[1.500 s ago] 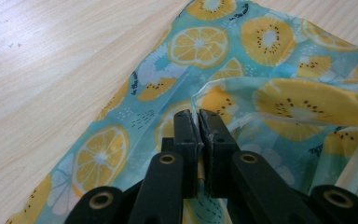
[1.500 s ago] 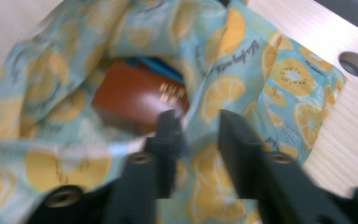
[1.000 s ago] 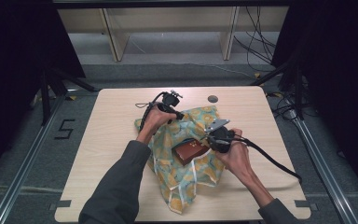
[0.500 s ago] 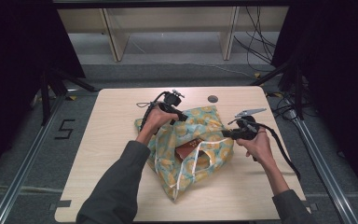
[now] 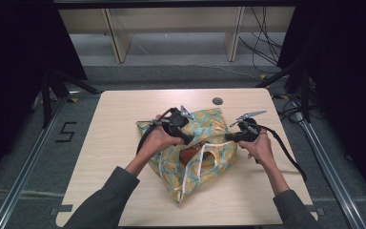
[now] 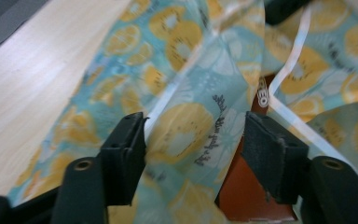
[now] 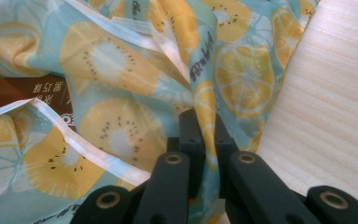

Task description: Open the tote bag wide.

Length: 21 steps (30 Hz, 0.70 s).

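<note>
A cloth bag [image 5: 209, 125] printed with yellow fruit slices on light blue lies in the middle of the wooden table [image 5: 119, 119]. A brown box [image 5: 189, 155] shows through its open mouth, next to a white strap [image 5: 196, 168]. My left gripper [image 5: 189, 139] hovers over the bag's left half. In the left gripper view its jaws have just been opening and now stand wide; this left gripper [image 6: 193, 140] has a loose fold of the cloth [image 6: 186, 126] between the pads, unpressed, and the brown box [image 6: 254, 198] below. My right gripper [image 7: 204, 126] is shut on the bag's right edge [image 7: 205, 100].
A small dark round disc [image 5: 217, 101] sits on the table behind the bag. Bare tabletop surrounds the bag on the left, the right and the near side. Black cables trail from both grippers, the right one [image 5: 288, 157] running off the table's right edge.
The right hand has swung from the bag's middle out to its right edge, drawing the mouth wider. The left hand has moved from the bag's far left corner toward its centre.
</note>
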Each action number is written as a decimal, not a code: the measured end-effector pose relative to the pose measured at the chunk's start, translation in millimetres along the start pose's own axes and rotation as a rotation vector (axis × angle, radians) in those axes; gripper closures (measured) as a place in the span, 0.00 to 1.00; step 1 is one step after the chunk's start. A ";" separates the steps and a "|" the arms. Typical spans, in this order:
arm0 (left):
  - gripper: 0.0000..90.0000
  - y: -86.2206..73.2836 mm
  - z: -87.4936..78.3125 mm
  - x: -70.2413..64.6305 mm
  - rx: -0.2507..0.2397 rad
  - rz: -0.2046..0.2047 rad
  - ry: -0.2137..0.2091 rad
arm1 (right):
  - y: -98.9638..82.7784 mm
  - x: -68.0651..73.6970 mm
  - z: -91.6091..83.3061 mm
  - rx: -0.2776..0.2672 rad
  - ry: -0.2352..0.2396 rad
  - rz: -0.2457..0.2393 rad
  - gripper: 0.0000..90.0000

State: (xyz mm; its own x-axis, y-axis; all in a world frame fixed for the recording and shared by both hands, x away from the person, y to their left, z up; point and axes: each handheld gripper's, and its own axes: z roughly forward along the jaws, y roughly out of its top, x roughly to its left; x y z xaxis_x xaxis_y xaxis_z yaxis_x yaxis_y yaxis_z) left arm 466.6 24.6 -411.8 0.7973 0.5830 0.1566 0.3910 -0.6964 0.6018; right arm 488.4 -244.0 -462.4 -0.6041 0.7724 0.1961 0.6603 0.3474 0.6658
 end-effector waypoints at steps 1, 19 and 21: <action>0.38 0.8 7.2 -3.5 0.013 -0.009 0.016 | -0.3 0.0 0.2 0.000 -0.001 -0.003 0.98; 0.97 5.9 27.0 18.3 -0.039 -0.075 -0.115 | 12.4 36.2 -61.7 -0.100 0.041 -0.086 0.66; 0.97 8.7 24.4 24.2 -0.035 -0.082 -0.126 | 14.3 59.2 -73.2 -0.115 0.066 -0.164 0.65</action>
State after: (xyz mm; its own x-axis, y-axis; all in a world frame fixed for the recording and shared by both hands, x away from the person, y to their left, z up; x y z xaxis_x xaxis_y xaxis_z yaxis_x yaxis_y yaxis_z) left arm 500.5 22.4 -421.9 0.8156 0.5786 0.0071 0.4429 -0.6321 0.6358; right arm 429.4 -232.2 -388.5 -0.7300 0.6724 0.1224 0.4977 0.4002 0.7695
